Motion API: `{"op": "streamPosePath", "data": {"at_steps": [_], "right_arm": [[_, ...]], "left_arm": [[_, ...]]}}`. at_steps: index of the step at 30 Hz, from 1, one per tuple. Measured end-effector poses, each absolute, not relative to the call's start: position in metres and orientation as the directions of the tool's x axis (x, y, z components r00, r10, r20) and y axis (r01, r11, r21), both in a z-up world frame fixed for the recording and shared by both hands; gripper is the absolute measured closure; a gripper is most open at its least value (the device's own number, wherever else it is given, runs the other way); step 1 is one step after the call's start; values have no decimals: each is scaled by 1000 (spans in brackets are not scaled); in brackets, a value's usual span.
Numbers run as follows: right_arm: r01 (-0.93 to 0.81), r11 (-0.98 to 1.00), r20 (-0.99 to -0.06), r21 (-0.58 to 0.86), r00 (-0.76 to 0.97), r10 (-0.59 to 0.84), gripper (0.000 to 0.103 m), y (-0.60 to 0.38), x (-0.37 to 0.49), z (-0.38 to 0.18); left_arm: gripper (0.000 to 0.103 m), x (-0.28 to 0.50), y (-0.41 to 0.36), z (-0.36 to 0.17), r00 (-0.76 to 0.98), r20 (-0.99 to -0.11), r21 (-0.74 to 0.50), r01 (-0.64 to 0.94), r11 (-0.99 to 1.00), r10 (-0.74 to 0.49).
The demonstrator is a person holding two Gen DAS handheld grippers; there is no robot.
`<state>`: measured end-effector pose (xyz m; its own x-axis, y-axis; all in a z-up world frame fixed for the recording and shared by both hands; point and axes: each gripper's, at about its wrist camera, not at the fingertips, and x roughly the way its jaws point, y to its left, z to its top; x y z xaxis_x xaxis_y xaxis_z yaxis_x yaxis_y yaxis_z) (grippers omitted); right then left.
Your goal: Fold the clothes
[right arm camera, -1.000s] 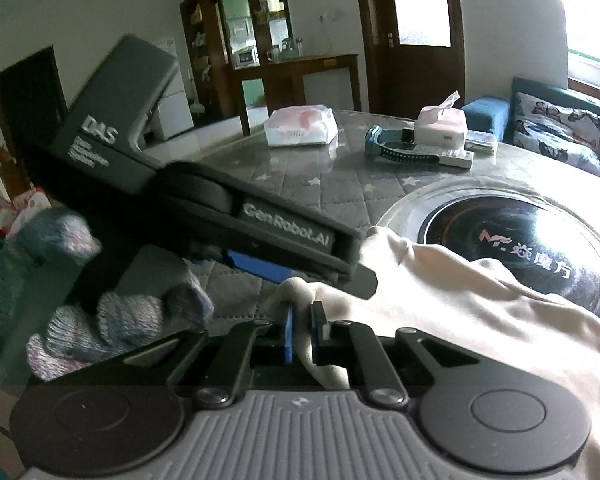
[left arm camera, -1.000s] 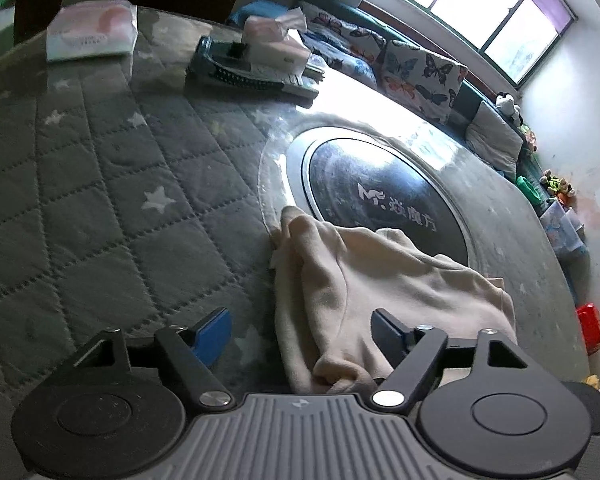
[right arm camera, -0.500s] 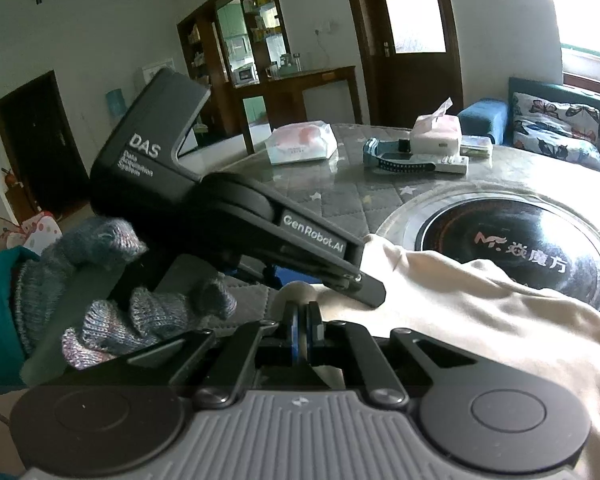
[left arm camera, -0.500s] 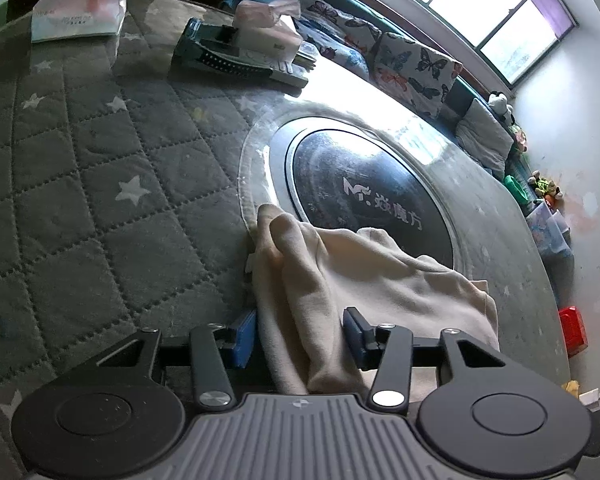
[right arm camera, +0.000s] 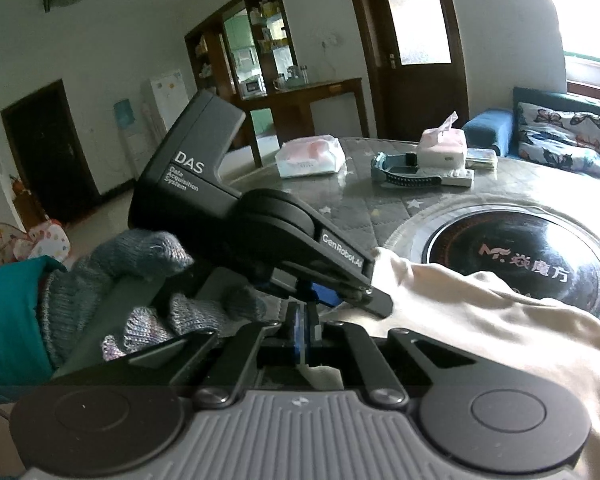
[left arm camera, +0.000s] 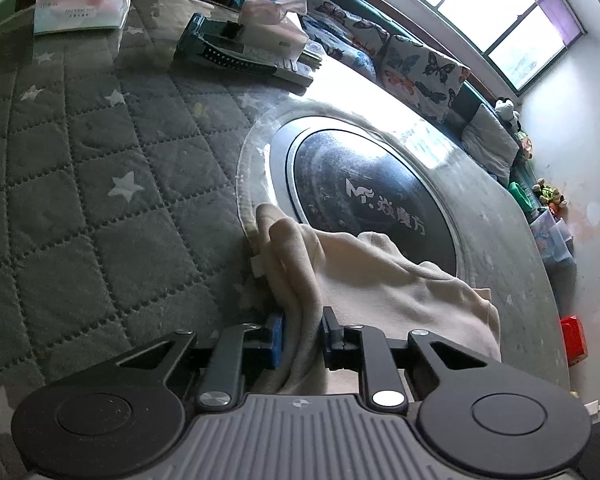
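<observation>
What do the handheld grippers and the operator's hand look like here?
Left gripper and right gripper: black linkage arms, blue-padded fingers, ribbed grey housing, round black discs. The left one's body reads "DAS Data Acquisition System" and "GenRobot.AI" in white. Left hand wears a grey knit glove, teal sleeve.

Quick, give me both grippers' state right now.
Left gripper: closed on a fold of the cream garment.
Right gripper: closed on the garment's edge.

soft matt garment (left arm camera: 380, 280); quilted cloth table cover (left arm camera: 80, 168)
</observation>
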<state>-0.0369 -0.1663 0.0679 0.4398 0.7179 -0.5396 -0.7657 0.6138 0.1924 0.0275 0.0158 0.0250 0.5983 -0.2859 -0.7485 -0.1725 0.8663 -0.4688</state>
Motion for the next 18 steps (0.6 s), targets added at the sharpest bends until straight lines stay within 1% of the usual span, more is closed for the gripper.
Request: {"op": "streamPosePath", "data": {"at_steps": [5, 7, 8, 9, 10, 12, 14, 15, 17, 18], "right_arm": [[-758, 637, -584, 141, 456, 672, 97, -169, -37, 59], [-753, 646, -598, 125, 462, 655, 96, -168, -36, 54], [-753, 647, -602, 120, 462, 651, 93, -167, -35, 52], [-757, 643, -606, 118, 458, 651, 87, -165, -35, 50], [-760, 640, -607, 115, 456, 651, 83, -163, -35, 48], [-771, 630, -609, 91, 457, 648, 71, -157, -37, 45], [-787, 614, -613, 52, 460, 642, 66, -149, -40, 42], [-796, 605, -617, 29, 462, 637, 61, -145, -43, 40], [-807, 589, -616, -43, 486, 620, 55, -135, -50, 36], [-807, 584, -611, -89, 507, 608, 56, -129, -54, 33]], "left_arm": [[84, 28, 18, 26, 590, -755, -469, -182, 864, -286], [85, 27, 17, 27, 593, -754, -465, -178, 867, -282], [85, 27, 16, 28, 593, -755, -462, -177, 869, -280], [85, 27, 15, 28, 592, -755, -462, -178, 869, -280], [85, 28, 16, 28, 590, -756, -466, -182, 866, -283], [85, 29, 17, 29, 586, -758, -474, -191, 860, -288], [86, 30, 18, 30, 579, -760, -482, -199, 853, -294], [86, 31, 19, 30, 576, -762, -485, -204, 851, -296], [86, 32, 19, 30, 571, -764, -488, -208, 847, -300], [86, 32, 19, 30, 570, -764, -489, -206, 848, -302]]}}
